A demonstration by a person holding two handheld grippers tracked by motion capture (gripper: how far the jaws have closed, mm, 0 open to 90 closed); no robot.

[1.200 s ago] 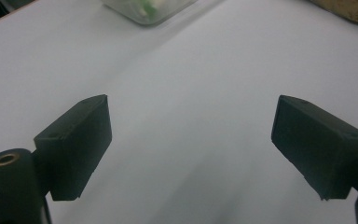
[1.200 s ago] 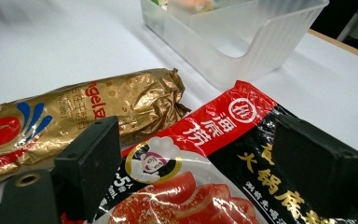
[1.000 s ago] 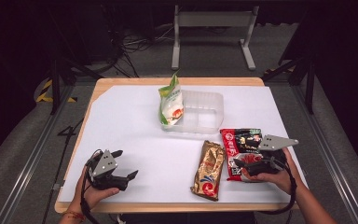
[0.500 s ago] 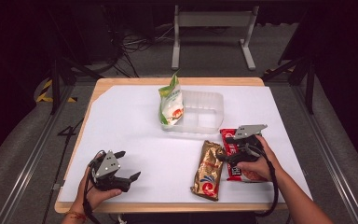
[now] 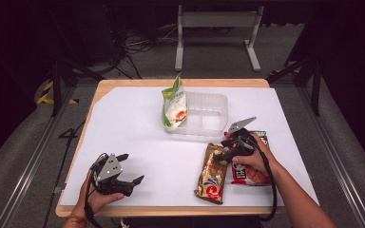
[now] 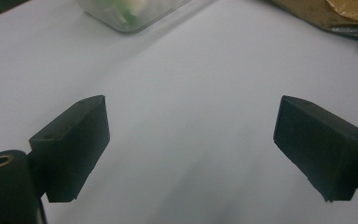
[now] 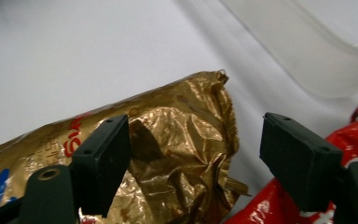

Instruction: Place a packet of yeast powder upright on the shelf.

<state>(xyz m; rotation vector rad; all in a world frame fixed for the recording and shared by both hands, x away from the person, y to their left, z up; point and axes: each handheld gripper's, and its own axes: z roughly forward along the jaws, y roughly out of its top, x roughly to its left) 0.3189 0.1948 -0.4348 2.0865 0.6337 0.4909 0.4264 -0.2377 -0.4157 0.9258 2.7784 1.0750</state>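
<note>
A gold snack packet point(image 5: 212, 173) lies flat near the table's front, with a red packet point(image 5: 249, 173) just to its right. My right gripper point(image 5: 222, 153) hovers over the gold packet's top end. Its jaws have just been closing a little, but they stand apart. In the right gripper view the crinkled gold packet point(image 7: 168, 107) lies between and beyond the jaws of the right gripper point(image 7: 198, 140), and neither pad presses on it. My left gripper point(image 5: 130, 167) rests at the front left, open. The left gripper point(image 6: 191, 135) has bare white table between its jaws.
A clear plastic container point(image 5: 204, 114) stands mid-table, with a green and white packet point(image 5: 174, 105) upright in its left half. Its wall point(image 7: 307, 46) is close ahead of the right gripper. The red packet point(image 7: 256, 210) lies under the right jaw. White sheet point(image 5: 123, 123) covers the table.
My right gripper has moved left, from over the red packet to the top end of the gold packet. The left gripper has stayed where it was.
</note>
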